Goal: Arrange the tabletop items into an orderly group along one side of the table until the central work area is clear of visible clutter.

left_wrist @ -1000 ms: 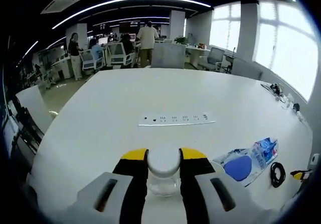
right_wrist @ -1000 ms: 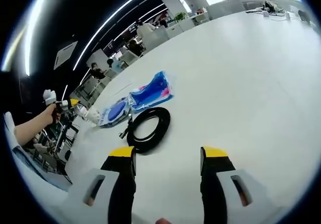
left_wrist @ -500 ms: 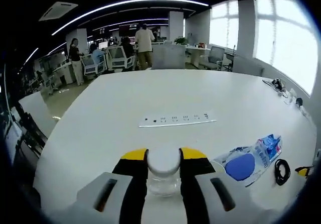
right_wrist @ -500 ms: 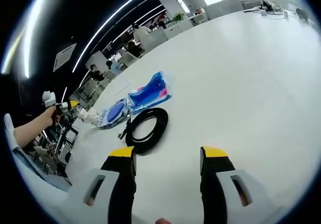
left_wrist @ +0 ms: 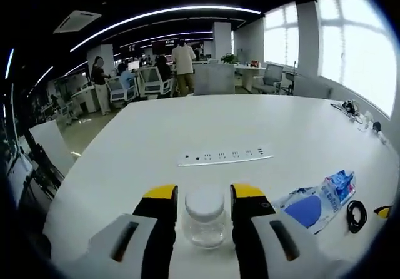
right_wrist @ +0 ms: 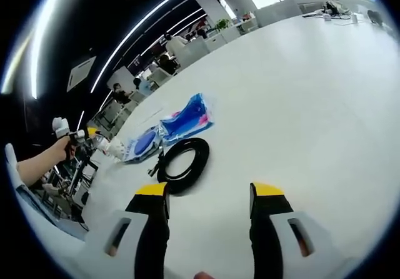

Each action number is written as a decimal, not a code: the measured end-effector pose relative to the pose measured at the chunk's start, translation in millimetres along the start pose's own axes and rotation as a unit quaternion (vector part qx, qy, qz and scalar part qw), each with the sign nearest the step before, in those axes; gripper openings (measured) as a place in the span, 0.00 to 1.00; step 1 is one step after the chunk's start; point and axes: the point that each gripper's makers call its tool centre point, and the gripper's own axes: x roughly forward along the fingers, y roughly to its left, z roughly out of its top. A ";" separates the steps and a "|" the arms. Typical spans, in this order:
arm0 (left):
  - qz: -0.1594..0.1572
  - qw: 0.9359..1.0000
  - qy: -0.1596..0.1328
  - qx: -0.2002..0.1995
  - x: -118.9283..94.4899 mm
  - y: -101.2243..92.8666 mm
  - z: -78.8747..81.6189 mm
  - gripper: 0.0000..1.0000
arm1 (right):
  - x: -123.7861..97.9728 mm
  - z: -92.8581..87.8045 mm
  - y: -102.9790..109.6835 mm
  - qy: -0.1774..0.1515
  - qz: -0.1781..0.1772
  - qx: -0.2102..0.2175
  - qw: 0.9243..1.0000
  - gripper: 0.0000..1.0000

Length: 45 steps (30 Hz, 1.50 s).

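A clear jar with a white cap (left_wrist: 204, 219) stands on the white table (left_wrist: 187, 122) between the jaws of my left gripper (left_wrist: 204, 194). The jaws stand apart, with a small gap on each side of the cap. A blue-and-clear plastic packet (left_wrist: 315, 201) lies to its right, and a small black cable coil (left_wrist: 356, 215) beyond that. In the right gripper view, my right gripper (right_wrist: 209, 194) is open over bare table, just short of the cable coil (right_wrist: 181, 165) and the packet (right_wrist: 178, 124). The jar (right_wrist: 112, 144) sits at the far left, by a person's hand.
A white power strip (left_wrist: 225, 156) lies flat across the table's middle. Cables and small devices (left_wrist: 350, 109) sit at the far right edge near the windows. Office chairs, desks and standing people (left_wrist: 183, 57) are beyond the table.
My left gripper's jaws have spread apart and let go of the jar, which stays standing on the table. The right gripper has hardly moved.
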 end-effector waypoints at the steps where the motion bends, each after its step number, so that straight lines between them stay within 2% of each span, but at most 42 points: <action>1: -0.001 1.000 -0.005 -0.003 -1.9 0.0 1.2 0.42 | -0.2 1.5 0.9 -0.001 0.000 -0.003 1.000 0.51; 4: -0.006 1.000 -0.017 -0.005 -8.6 0.2 2.0 0.50 | 0.1 7.1 2.8 -0.007 0.004 -0.007 1.000 0.51; 6: -0.030 0.999 -0.028 -0.001 -11.4 -2.9 2.2 0.56 | 0.5 9.8 4.9 -0.006 0.004 -0.023 1.000 0.52; 9: -0.035 0.999 -0.041 0.004 -17.5 1.6 1.8 0.63 | 1.2 13.4 10.9 -0.007 0.012 -0.033 0.999 0.52; 12: -0.039 0.998 -0.043 0.001 -24.2 5.8 -1.5 0.67 | 2.2 16.6 16.3 -0.011 0.019 -0.031 0.999 0.54; 17: -0.053 0.998 -0.028 0.004 -39.6 4.5 -18.5 0.79 | 4.0 18.8 23.1 -0.006 0.027 -0.041 0.999 0.57; 21: -0.069 0.997 -0.025 0.006 -51.1 -1.0 -29.5 0.82 | 3.3 21.5 27.4 -0.003 0.032 -0.054 0.998 0.59; 28: -0.093 0.996 -0.004 0.012 -78.6 -15.8 -61.4 0.83 | 0.5 25.1 35.9 0.004 0.040 -0.080 0.996 0.65; 33: -0.105 0.994 0.002 0.009 -97.8 -25.1 -77.9 0.86 | 0.8 26.5 37.7 0.011 0.044 -0.086 0.995 0.67; 37: -0.106 0.994 0.025 0.009 -106.4 -25.3 -99.2 0.85 | 0.9 26.0 40.0 0.022 0.046 -0.096 0.994 0.67; 40: -0.110 0.993 0.040 0.000 -111.5 -22.2 -113.4 0.85 | -0.2 20.3 40.1 0.046 0.043 -0.118 0.991 0.67; 45: -0.125 0.989 0.076 0.000 -124.9 -34.5 -135.9 0.85 | -2.1 12.2 42.3 0.074 0.042 -0.143 0.986 0.67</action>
